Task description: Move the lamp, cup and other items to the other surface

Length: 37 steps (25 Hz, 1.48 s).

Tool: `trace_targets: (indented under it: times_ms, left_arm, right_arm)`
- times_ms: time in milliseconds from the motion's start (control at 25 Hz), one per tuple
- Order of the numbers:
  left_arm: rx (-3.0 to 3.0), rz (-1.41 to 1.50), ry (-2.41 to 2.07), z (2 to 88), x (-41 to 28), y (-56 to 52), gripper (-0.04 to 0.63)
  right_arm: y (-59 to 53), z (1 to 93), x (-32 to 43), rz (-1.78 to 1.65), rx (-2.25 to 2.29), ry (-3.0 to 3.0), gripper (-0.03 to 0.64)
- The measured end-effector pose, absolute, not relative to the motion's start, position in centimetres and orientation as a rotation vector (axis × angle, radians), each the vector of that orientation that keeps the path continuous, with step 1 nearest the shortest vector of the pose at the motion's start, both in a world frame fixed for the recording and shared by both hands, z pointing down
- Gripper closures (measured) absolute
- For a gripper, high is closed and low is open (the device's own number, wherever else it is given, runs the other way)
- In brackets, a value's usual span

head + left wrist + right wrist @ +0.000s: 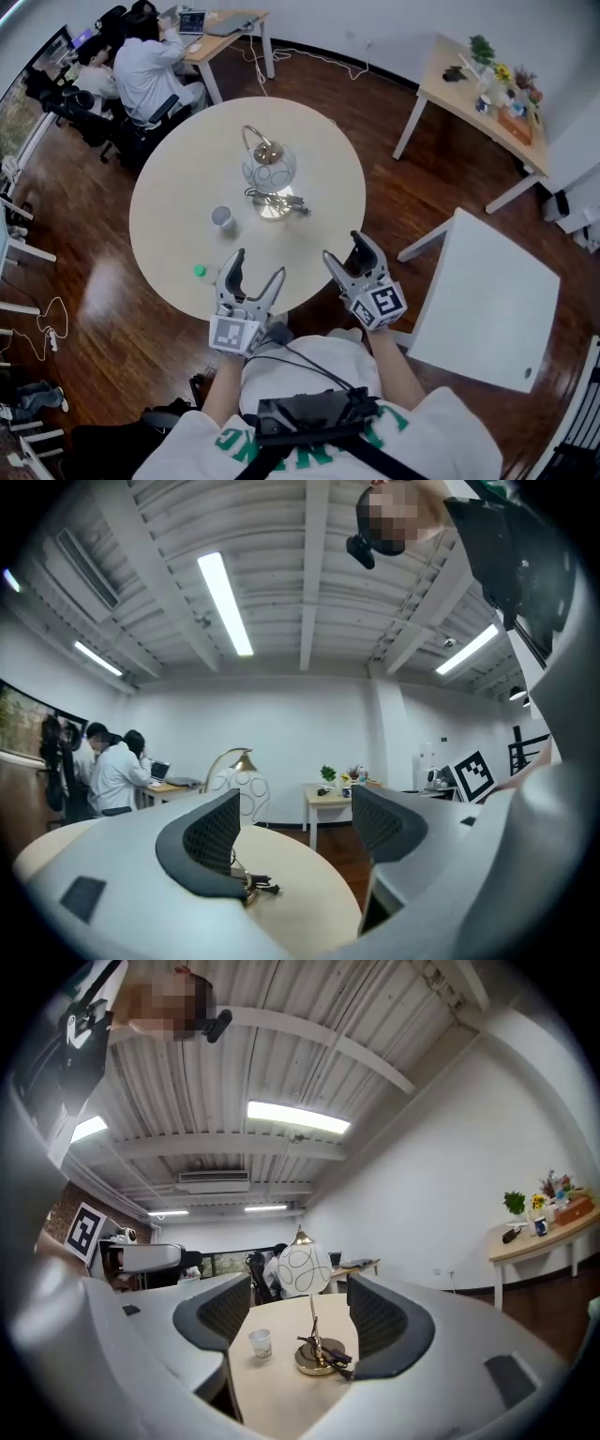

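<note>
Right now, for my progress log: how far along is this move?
Done: nothing; the lamp, cup and green piece sit on the round table, none on the white table. In hand: nothing; left gripper and right gripper are open. Left: all three.

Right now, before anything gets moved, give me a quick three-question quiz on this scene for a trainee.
1. True or false: in the head view, the paper cup stands to the right of the lamp.
2. Which sits closest to the rim of the round table? A lamp, B paper cup, C small green object.
3. What do the left tool and the right tool hold?
Key: 1 false, the cup is to the lamp's left. 2 C. 3 Nothing; both tools have their jaws apart and empty.
</note>
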<state>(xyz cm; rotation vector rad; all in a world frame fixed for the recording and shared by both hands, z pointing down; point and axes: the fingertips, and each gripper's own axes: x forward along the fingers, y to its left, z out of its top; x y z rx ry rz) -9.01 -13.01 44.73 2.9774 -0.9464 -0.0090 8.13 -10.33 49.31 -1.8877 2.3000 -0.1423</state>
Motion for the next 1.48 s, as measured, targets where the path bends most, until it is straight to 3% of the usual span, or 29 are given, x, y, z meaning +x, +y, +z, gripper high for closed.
trace_targets:
  times_ms: [400, 840, 1480]
  left_arm:
    - [3.108, -0.042, -0.592, 44.6, -1.5, -10.8, 0.233]
    - [3.126, -0.042, -0.252, 44.0, 5.6, -7.7, 0.233]
    - [3.101, -0.056, -0.148, 44.1, 8.8, -6.3, 0.233]
  right_arm:
    - [-3.8, 46.5, 14.2, 0.027, -2.213, 2.013, 0.261]
    - [3.1, 47.1, 18.8, -0.013, -2.47, 1.728, 0.264]
    - [4.8, 46.0, 20.2, -0.041, -2.494, 1.701, 0.264]
